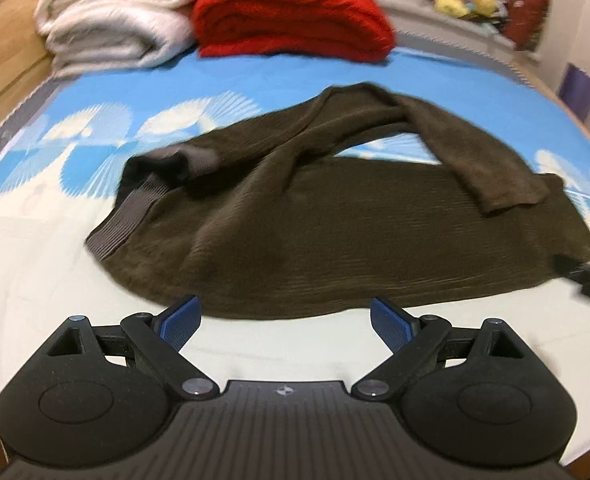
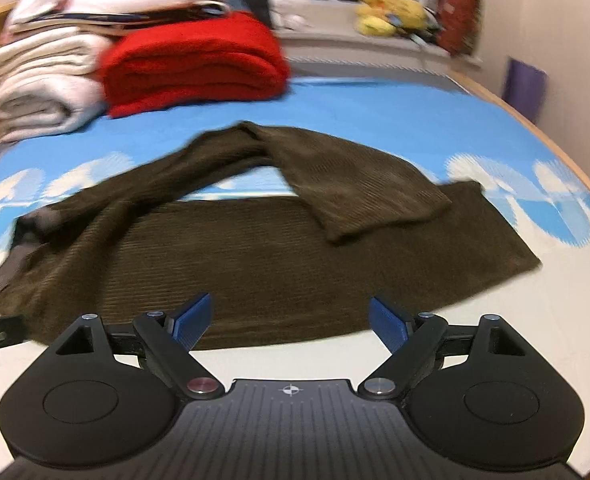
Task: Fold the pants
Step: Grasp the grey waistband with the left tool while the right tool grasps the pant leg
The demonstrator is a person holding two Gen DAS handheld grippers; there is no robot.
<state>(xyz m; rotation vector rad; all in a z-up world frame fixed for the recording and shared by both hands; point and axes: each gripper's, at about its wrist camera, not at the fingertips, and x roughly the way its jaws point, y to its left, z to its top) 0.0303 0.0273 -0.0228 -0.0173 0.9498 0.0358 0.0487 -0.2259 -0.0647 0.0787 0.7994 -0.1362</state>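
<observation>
Nearest in each wrist view: left hand-held gripper (image 1: 286,314) spread wide, nothing between the blue pads, poised over pale bed sheet (image 1: 35,272) just short of the garment's near edge; right hand-held gripper (image 2: 291,314) likewise spread wide and empty, tips over the near hem of the cloth. Just beyond: dark brown pants (image 1: 335,232) lying crosswise on the bed, ribbed waistband (image 1: 115,226) toward the left, lower leg stretched flat to the right. Upper leg (image 2: 355,192) looped back, its cuff end resting across the flat leg, sheet showing through the gap between the two. Judged as early stage: legs not aligned one on the other, no crosswise fold made, no grip taken; straightening the stray leg, stacking the legs and folding lengthwise all judged outstanding. Farther back: folded red blanket (image 1: 291,16) beside a stack of cream blankets (image 1: 115,20) at the far end of the bed. Farthest: yellow soft toys (image 2: 391,12) on a ledge. Containers: none identifiable; nothing to report inside any.
</observation>
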